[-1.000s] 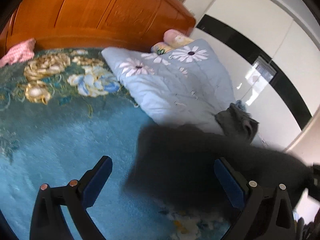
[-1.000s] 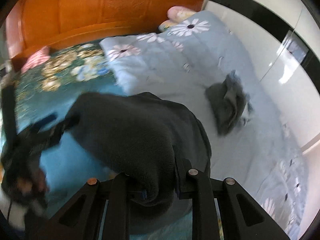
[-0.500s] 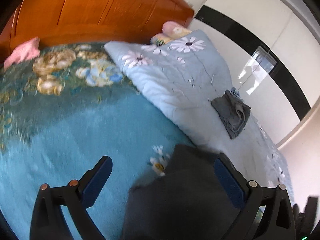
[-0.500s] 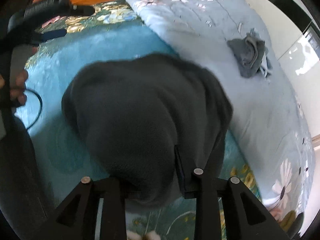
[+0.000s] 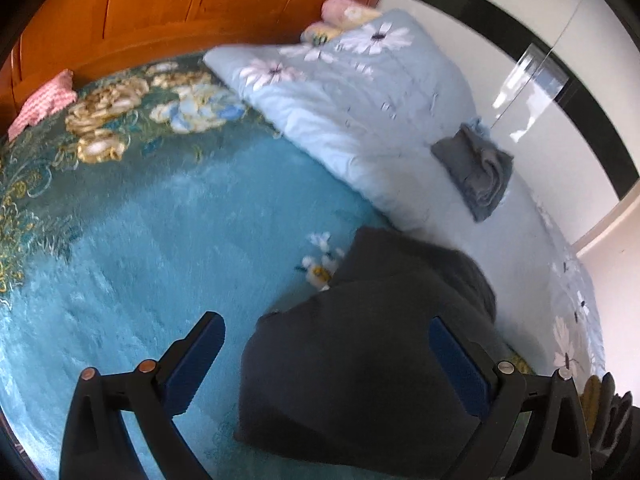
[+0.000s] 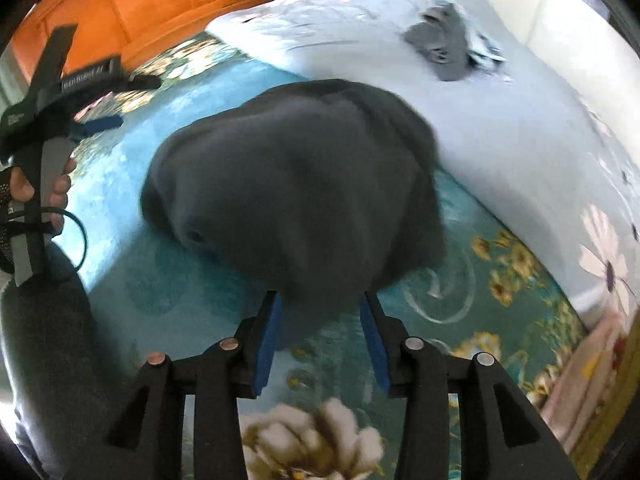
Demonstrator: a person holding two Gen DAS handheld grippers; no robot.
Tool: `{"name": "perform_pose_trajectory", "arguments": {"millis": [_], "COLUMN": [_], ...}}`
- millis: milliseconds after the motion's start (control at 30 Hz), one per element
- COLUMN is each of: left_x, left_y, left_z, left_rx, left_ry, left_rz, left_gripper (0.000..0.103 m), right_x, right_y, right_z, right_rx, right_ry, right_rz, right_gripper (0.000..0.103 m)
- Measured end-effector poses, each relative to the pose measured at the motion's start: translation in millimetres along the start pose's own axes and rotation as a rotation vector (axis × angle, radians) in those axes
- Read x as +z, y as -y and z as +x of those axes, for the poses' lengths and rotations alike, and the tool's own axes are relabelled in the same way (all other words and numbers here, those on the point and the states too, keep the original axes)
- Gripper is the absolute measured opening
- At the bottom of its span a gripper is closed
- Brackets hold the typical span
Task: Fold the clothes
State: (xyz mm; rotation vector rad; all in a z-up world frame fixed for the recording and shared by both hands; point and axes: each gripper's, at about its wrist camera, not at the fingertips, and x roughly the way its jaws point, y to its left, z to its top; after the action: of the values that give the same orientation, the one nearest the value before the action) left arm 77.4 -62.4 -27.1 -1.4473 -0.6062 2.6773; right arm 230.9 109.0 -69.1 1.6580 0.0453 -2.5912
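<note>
R gripper [image 6: 320, 336] jaws opening, letting go of dark fleece [image 6: 296, 184], now settling on teal blanket [image 5: 140, 240] beside quilt [image 5: 360, 112]. L gripper [image 5: 328, 364] jaws wide, hovering. Fold prob. landing.

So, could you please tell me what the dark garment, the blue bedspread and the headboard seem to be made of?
Dark garment: probably fleece or a thick knit; matte, fuzzy charcoal surface slumping in soft rounded folds.
Blue bedspread: plush, velvety pile, likely synthetic; it shows a brushed sheen and a printed floral pattern.
Headboard: wood or wood veneer, orange-brown and glossy, with panel lines.
</note>
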Motion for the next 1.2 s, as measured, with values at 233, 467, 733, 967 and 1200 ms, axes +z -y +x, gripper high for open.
{"name": "perform_pose_trajectory", "arguments": {"millis": [233, 467, 733, 967, 1200], "left_x": [13, 37, 53, 47, 74], "left_y": [13, 34, 42, 54, 73], "left_z": [47, 97, 151, 118, 20], "left_rx": [0.016, -0.004, -0.09, -0.158, -0.393], "left_ry": [-0.097, -0.229, -0.362, -0.284, -0.098], "left_rz": [0.076, 0.134, 0.09, 0.143, 0.038], "left_gripper": [0.103, 0.101, 0.063, 0.013, 0.012], "right_x": [-9, -9, -14, -14, -16], "right_y": [29, 49, 51, 57, 64], "right_z": [-5, 9, 12, 13, 3], "right_rx": [-0.007, -0.004, -0.042, -0.036, 0.026], "right_ry": [0.022, -0.002, -0.044, -0.052, 0.002], "right_rz": [0.065, 0.206, 0.227, 0.274, 0.327], "right_gripper": [0.048, 0.079, 0.088, 0.088, 0.088]}}
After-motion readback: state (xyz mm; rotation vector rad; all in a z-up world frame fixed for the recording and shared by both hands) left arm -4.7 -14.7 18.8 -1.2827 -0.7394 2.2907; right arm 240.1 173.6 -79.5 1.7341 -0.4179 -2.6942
